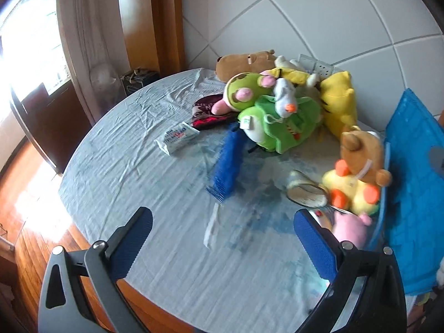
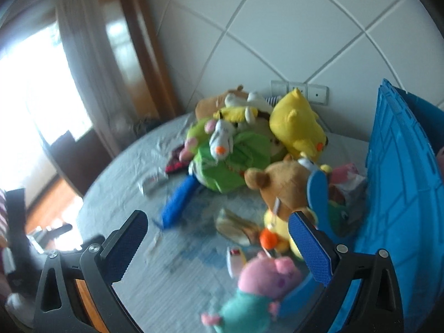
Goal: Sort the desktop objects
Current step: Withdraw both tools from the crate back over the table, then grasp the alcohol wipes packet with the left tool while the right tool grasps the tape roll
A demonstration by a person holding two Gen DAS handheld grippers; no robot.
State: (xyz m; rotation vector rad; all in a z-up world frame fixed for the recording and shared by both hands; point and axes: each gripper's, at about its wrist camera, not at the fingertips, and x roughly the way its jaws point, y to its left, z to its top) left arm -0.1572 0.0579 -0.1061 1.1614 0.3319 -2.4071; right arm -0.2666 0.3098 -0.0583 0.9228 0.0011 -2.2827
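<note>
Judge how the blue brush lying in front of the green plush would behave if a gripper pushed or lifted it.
The blue brush looks long and narrow, so a push near one end would probably pivot it on the wrinkled tablecloth. Its bristly side probably compresses, so fingers may grip better across the firmer body. It seems light, and unlikely to roll.

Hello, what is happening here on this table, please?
A person holds two grippers above a round table covered with a pale cloth. Both the left gripper and the right gripper are open and hold nothing. A pile of plush toys, a blue brush and a blue crate wait for sorting.
</note>
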